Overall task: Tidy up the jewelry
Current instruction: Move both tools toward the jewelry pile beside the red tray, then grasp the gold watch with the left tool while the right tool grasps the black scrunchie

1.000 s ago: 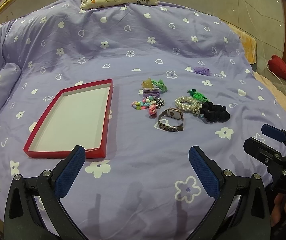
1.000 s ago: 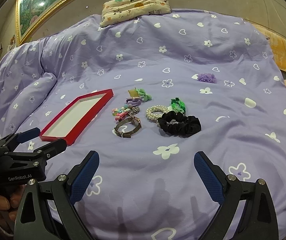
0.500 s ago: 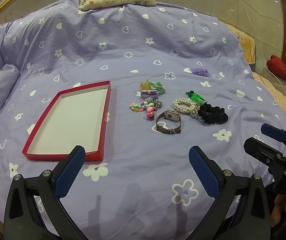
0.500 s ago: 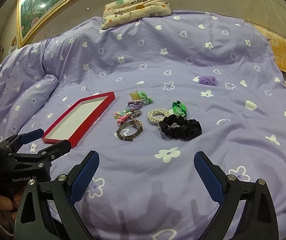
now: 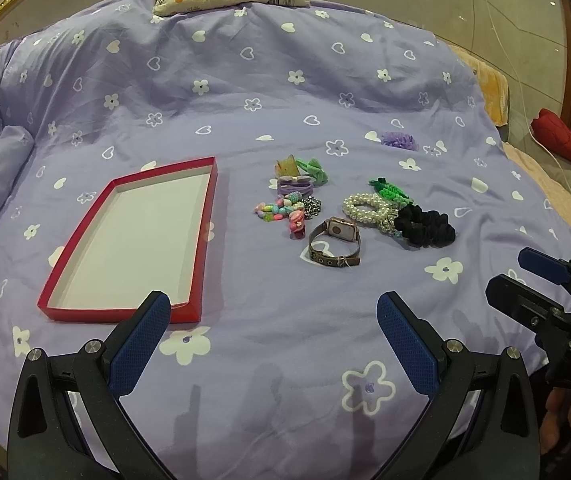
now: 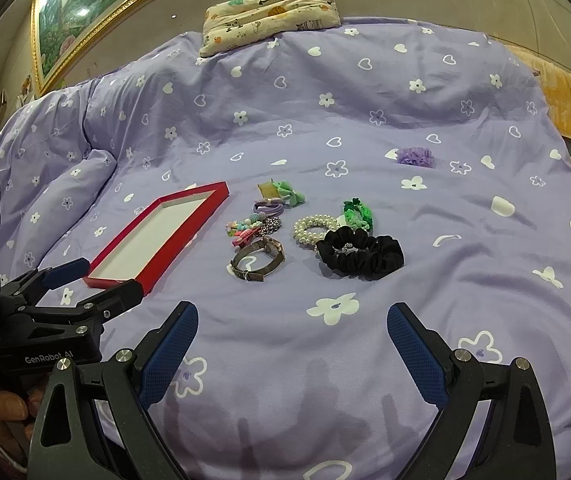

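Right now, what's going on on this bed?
A person holds two grippers over a purple bedspread; both the left gripper and right gripper are open and empty. The red tray holds nothing yet. A watch, pearl bracelet, black scrunchie and other small accessories lie beside it, untouched.

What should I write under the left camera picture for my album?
Open left gripper above a purple bedspread, facing an empty red tray and a cluster of jewelry.
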